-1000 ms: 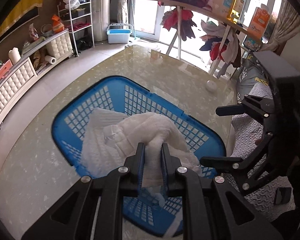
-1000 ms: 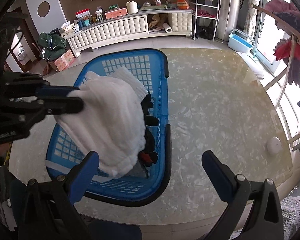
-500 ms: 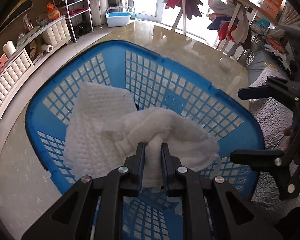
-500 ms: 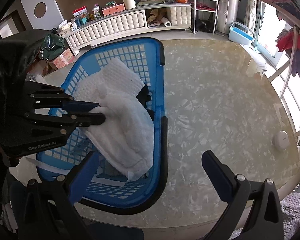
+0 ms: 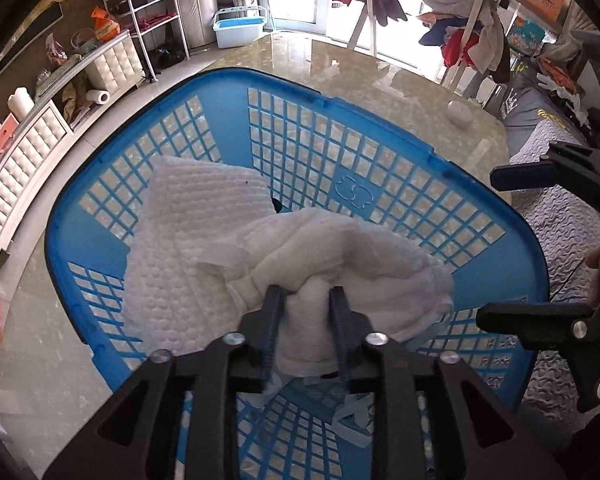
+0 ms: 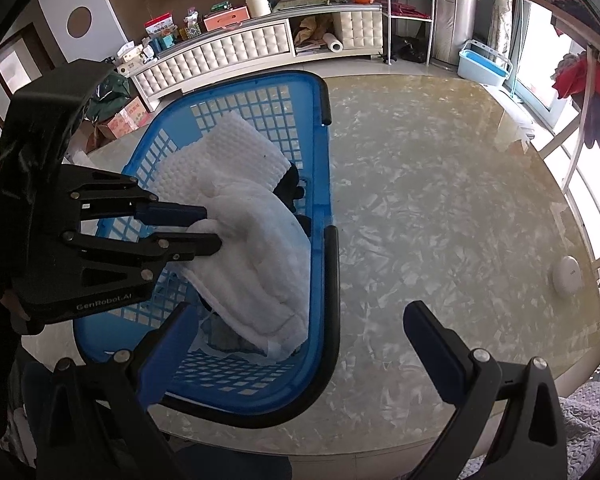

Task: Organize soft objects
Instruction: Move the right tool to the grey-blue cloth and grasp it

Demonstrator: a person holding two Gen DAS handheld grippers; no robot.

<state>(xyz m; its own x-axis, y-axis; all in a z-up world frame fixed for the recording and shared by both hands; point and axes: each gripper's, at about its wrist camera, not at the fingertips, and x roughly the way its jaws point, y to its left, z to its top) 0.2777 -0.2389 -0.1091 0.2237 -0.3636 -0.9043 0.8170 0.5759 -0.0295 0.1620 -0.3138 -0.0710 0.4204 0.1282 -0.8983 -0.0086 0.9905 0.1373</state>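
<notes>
A blue mesh laundry basket (image 5: 340,120) (image 6: 324,280) stands on the marble table. My left gripper (image 5: 306,294) (image 6: 212,228) is shut on a soft white cloth (image 5: 364,256) (image 6: 260,264), which hangs into the basket and drapes over its contents. A white quilted pad (image 5: 196,232) (image 6: 236,152) lies in the basket under it, with dark items (image 6: 292,188) partly hidden beside it. My right gripper (image 6: 296,332) (image 5: 496,244) is open and empty, above the basket's near right rim.
A small white round object (image 6: 566,276) (image 5: 459,113) lies on the table (image 6: 440,208) at the far side. A clothes rack (image 5: 460,36) stands past the table, a white cabinet (image 6: 240,56) and a blue tub (image 6: 486,62) behind. A grey sofa cover (image 5: 556,232) lies beside the table.
My left gripper has come down with the white cloth, from above the basket to inside it, and the cloth now rests on the pad. The right gripper stays open.
</notes>
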